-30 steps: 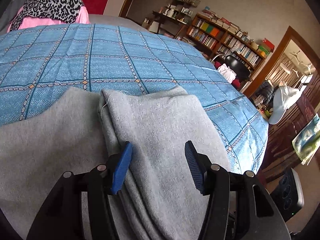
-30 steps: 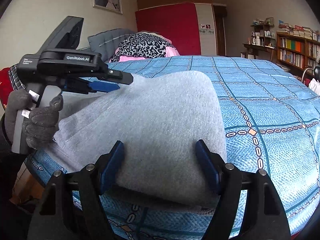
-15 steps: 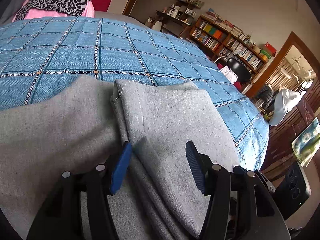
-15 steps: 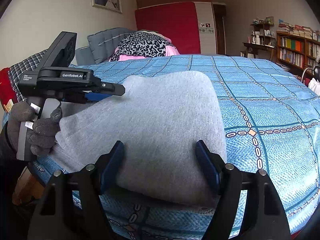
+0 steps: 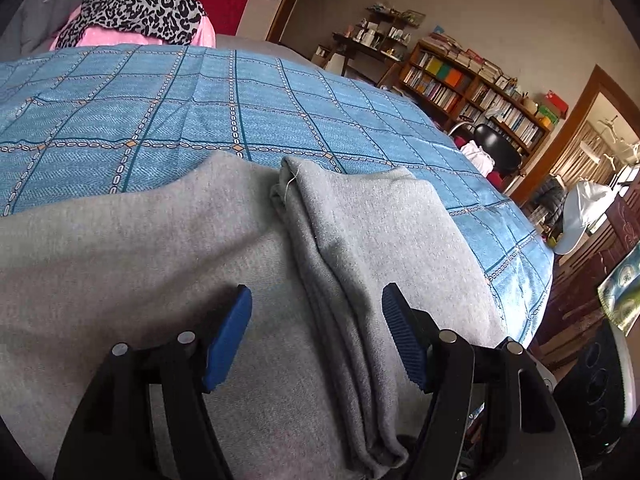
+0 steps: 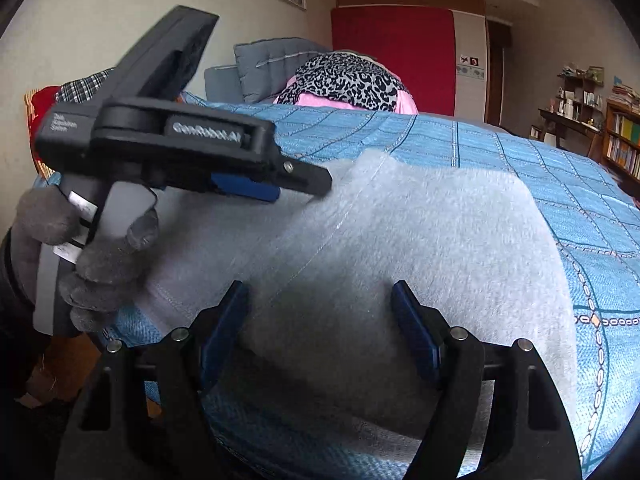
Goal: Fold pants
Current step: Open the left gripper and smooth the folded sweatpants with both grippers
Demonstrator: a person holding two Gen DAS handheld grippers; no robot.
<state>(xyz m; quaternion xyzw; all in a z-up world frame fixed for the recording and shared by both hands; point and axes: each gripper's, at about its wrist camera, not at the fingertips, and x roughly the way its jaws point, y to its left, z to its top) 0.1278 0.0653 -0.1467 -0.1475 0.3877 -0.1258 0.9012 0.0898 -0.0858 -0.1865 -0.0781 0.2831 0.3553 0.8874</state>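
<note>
two spread grippers, left gripper point(image 5: 316, 336) opening, right gripper point(image 6: 320, 328) wide, over folded pants point(image 5: 372, 232)

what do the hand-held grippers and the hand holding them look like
Both hand-held grippers, left and right, have black plastic frames with silver pivot pins and ribbed blue pads. From the right wrist view, the left one has a grey handle, white "GenRobot.AI" lettering and a black top block. The hand wears a grey knit glove and dark sleeve.

Grey pants point(image 5: 168, 264) cut off by the left wrist view's left and bottom edges, their near end hidden behind the left gripper point(image 5: 316, 336), left gripper point(image 6: 280, 184) motion-blurred in the right wrist view, bookshelf point(image 5: 476, 96) titles too small to read, bed point(image 6: 600, 280) running past the right edge
</note>
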